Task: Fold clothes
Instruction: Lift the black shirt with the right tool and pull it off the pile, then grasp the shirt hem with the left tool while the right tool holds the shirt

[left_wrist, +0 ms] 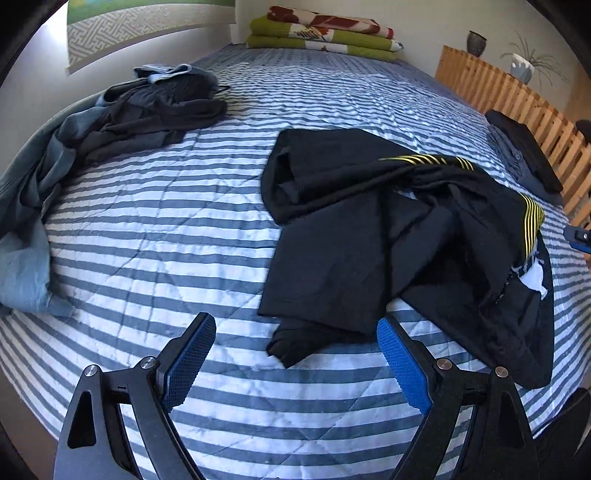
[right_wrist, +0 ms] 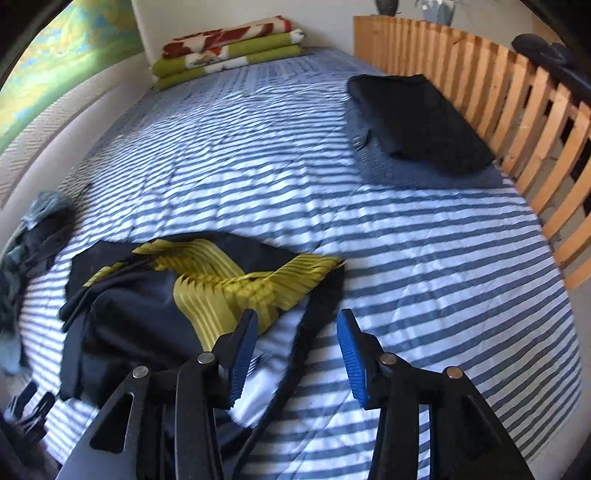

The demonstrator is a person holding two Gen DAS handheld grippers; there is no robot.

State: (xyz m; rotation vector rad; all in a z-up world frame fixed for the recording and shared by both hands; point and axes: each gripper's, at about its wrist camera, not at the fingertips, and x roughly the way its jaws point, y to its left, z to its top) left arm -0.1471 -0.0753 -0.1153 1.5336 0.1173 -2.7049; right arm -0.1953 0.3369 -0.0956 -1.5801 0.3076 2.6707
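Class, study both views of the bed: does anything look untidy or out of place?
Yes. The black garment with yellow stripes lies crumpled mid-bed, and a grey-blue clothes heap sprawls by the wall. Folded clothes by the wooden rail look neat.

A bed (left_wrist: 207,236) with a blue-and-white striped quilt carried everything. On it lay a crumpled black garment with yellow stripes (left_wrist: 369,229), a heap of grey and blue clothes (left_wrist: 122,122) near the wall side, and a folded dark stack (right_wrist: 417,118) beside the wooden slatted rail (right_wrist: 498,92). Folded green and red blankets (left_wrist: 325,33) sat at the far end (against the wall).
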